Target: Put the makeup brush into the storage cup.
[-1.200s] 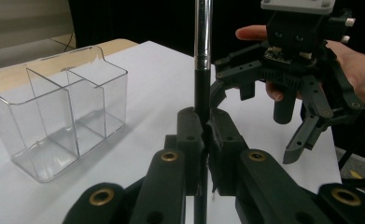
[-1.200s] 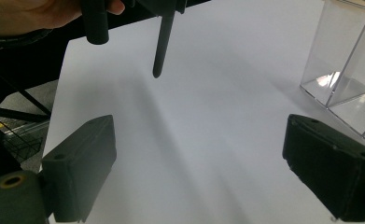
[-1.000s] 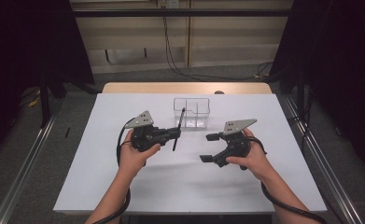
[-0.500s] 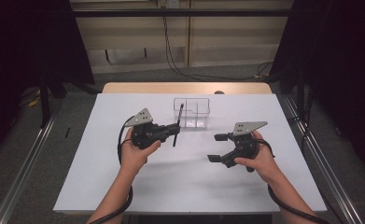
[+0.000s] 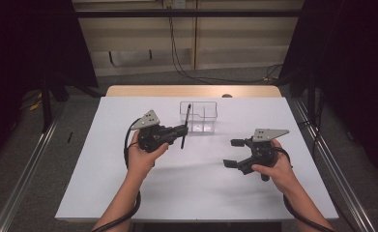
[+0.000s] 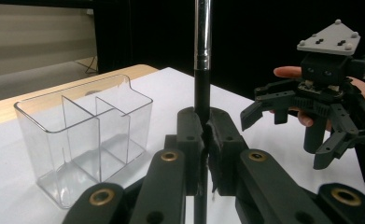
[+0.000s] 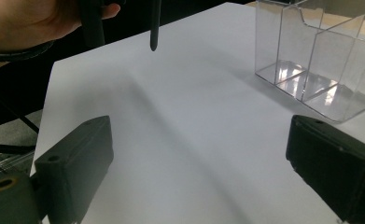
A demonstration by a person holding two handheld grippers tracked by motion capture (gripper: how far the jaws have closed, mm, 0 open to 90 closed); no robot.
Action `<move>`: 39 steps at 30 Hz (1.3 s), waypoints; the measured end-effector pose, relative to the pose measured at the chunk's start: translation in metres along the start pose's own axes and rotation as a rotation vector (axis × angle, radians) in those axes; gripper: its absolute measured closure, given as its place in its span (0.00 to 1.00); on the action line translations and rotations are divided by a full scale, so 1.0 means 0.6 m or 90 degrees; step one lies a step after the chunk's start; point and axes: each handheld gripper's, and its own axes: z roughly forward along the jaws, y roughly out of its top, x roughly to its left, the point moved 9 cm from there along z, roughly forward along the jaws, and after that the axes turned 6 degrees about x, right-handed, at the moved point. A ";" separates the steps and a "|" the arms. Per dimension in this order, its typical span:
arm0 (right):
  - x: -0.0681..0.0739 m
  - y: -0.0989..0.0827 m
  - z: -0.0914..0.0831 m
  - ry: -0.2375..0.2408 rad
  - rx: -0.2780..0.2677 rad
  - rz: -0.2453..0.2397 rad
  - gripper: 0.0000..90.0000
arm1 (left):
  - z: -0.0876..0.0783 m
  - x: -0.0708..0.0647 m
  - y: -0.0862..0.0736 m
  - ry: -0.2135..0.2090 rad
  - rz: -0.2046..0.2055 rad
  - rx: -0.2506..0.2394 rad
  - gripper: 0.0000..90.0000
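High view: the left claw (image 5: 181,130) is clamped on a slim black pen (image 5: 185,126), which stands tilted just at 7 o'clock of the clear three-compartment organizer (image 5: 199,116) near the far middle of the white tabletop (image 5: 104,169). The pen's upper end overlaps the organizer's left side, but whether it is over a compartment I cannot tell. The right claw (image 5: 234,153) sits well apart at 4 o'clock of the organizer, jaws spread and empty.

Left gripper view: the jaws pinch the pen (image 6: 201,84) upright between them; the organizer (image 6: 84,135) stands empty at 9 o'clock, and the right claw (image 6: 283,135) hangs wide open at 3 o'clock.

Right gripper view: its own jaws stand wide with nothing between them; the pen tip (image 7: 155,28) hangs above the tabletop at 11 o'clock, the organizer (image 7: 311,60) at 1 o'clock.

Judging by this, the pen is picked up; lowering it into a compartment and letting go remain.
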 end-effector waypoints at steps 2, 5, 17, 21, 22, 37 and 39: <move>-0.002 -0.002 -0.004 -0.004 -0.003 0.002 0.08 | 0.001 0.001 0.001 0.003 -0.004 -0.005 0.94; -0.006 -0.006 -0.009 -0.012 -0.005 0.006 0.08 | 0.001 0.003 0.002 0.005 -0.005 -0.011 0.94; -0.011 -0.015 -0.025 -0.029 -0.017 0.015 0.07 | 0.003 0.007 0.007 0.016 -0.001 -0.021 0.94; -0.014 -0.019 -0.031 -0.034 -0.021 0.019 0.06 | 0.003 0.008 0.007 0.019 -0.003 -0.022 0.94; -0.015 -0.020 -0.032 -0.036 -0.019 0.019 0.06 | 0.003 0.009 0.006 0.020 -0.003 -0.021 0.94; -0.016 -0.032 -0.044 -0.041 -0.027 0.025 0.04 | 0.006 0.013 0.007 0.029 -0.003 -0.031 0.94; -0.017 -0.035 -0.045 -0.044 -0.024 0.022 0.04 | 0.006 0.013 0.008 0.032 -0.003 -0.031 0.94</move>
